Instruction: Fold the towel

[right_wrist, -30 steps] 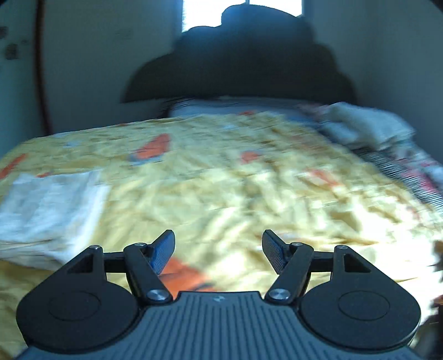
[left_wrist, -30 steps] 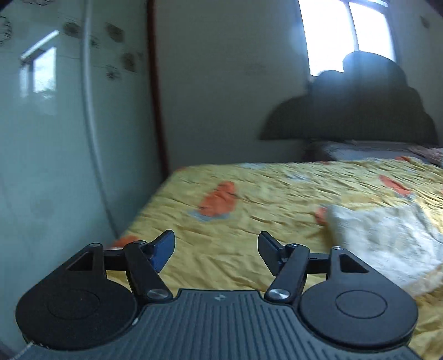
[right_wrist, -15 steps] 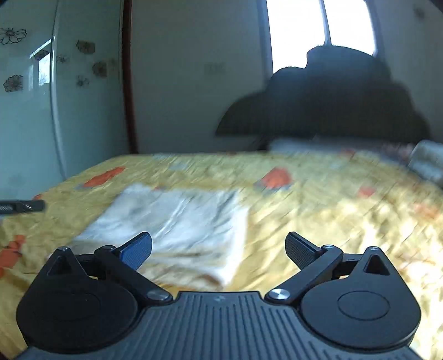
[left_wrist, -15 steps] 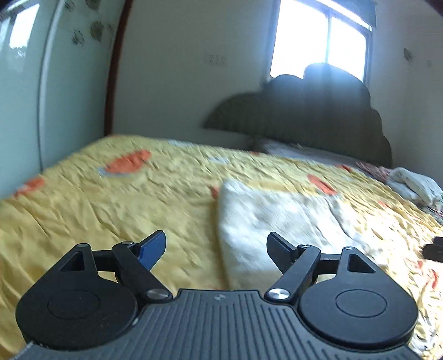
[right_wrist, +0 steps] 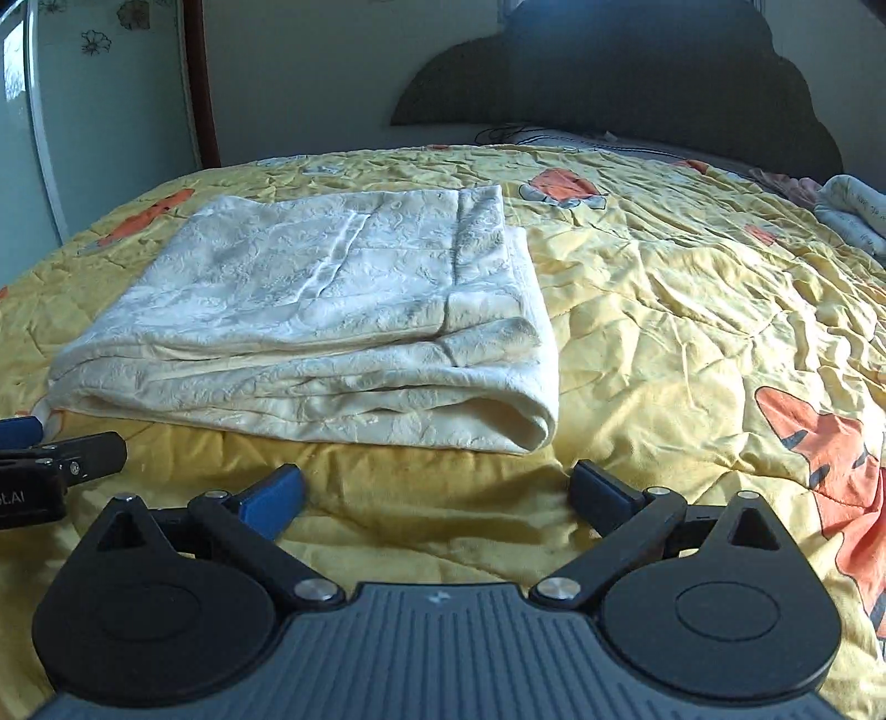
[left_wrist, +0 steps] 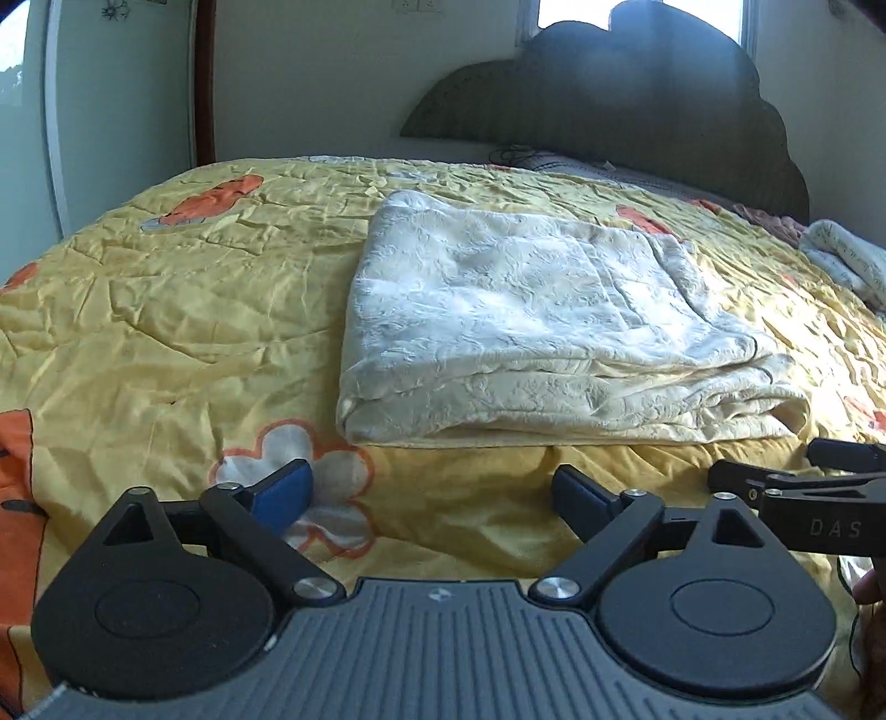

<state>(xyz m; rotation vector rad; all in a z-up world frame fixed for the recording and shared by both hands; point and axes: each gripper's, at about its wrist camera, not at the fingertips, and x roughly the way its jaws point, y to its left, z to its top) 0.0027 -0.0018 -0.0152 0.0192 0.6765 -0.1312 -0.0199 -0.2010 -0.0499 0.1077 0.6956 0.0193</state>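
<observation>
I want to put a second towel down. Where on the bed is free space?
Free: the yellow bedspread right of the folded towel, and the stretch left of it toward the wall. Crowded: the far right corner, where other bedding lies.

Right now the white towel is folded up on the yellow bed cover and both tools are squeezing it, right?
Not quite. The towel is folded on the yellow bed cover, but neither tool is squeezing it. Both wrist views show the left tool and the right tool open, short of its near edge.

yellow quilt [left_wrist: 166,310], dark headboard [left_wrist: 637,99], window [left_wrist: 570,12]
</observation>
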